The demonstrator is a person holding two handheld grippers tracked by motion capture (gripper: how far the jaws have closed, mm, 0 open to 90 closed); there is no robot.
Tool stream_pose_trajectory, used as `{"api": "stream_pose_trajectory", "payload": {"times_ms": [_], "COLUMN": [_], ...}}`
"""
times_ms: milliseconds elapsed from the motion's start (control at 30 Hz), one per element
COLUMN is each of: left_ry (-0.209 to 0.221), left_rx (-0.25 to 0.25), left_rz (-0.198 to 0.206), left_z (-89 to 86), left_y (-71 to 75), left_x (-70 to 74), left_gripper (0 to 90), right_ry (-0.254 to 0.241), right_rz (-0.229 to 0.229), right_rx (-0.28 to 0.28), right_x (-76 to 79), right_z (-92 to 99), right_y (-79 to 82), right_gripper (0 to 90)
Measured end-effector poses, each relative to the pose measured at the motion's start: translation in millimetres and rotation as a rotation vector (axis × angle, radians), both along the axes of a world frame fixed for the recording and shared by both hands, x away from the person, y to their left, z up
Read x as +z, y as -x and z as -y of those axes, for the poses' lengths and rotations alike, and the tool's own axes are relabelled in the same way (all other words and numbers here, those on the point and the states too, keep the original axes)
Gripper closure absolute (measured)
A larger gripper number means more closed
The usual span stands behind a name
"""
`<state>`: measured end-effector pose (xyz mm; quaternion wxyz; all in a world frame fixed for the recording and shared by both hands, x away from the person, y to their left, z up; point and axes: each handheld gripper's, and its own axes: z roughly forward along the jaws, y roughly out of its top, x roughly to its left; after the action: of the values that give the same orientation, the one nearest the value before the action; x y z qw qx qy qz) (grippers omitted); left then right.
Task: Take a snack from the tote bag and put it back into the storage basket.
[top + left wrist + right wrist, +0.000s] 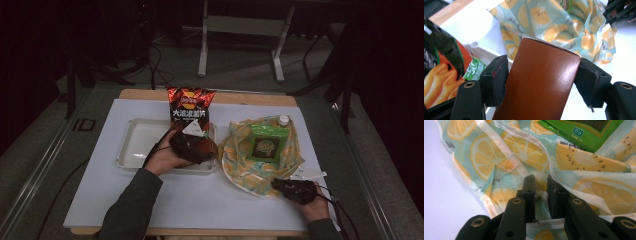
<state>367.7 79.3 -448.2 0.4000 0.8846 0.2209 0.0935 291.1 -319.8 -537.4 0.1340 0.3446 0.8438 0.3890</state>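
While the left gripper (541,82) sits over the near right corner of the white tray (131,145), its jaws stand spread on either side of a brown glossy carton (541,82); the left pad lies along the carton's edge, and whether the right pad presses cannot be told. Behind the carton, at the tray's far edge, a red and black crisp bag (190,106) stands upright. To the right of the tray, on the white table sheet (90,190), lies an opened plastic bag printed with lemon slices (240,165). Inside it rest a green snack packet (267,143) and a white-capped bottle (283,120) at the far side. At the bag's near edge, the right gripper (541,188) has its jaws brought close together, pinching the bag's clear zip strip (506,152) between the pads.
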Motion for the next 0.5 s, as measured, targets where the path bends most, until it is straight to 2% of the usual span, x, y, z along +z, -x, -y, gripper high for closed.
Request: {"api": "stream_pose_trajectory", "payload": {"times_ms": [200,367,500], "left_ry": [-0.006,-0.016,-0.046], "left_rx": [0.010,0.006,0.003], "left_rz": [-0.020,-0.022,-0.021], "left_z": [-7.5,-7.6,-3.6], "left_y": [0.6,3.8,4.9], "left_x": [-9.4,-15.1,-20.8], "left_gripper": [28.9,28.2,27.8], "right_ry": [0.000,0.000,0.000], "right_rz": [0.000,0.000,0.000], "right_rx": [0.000,0.000,0.000], "right_x": [0.0,0.0,0.0], "right_z": [0.0,0.0,0.0], "right_y": [0.0,0.0,0.0], "right_gripper": [77.1,77.1,77.1]}}
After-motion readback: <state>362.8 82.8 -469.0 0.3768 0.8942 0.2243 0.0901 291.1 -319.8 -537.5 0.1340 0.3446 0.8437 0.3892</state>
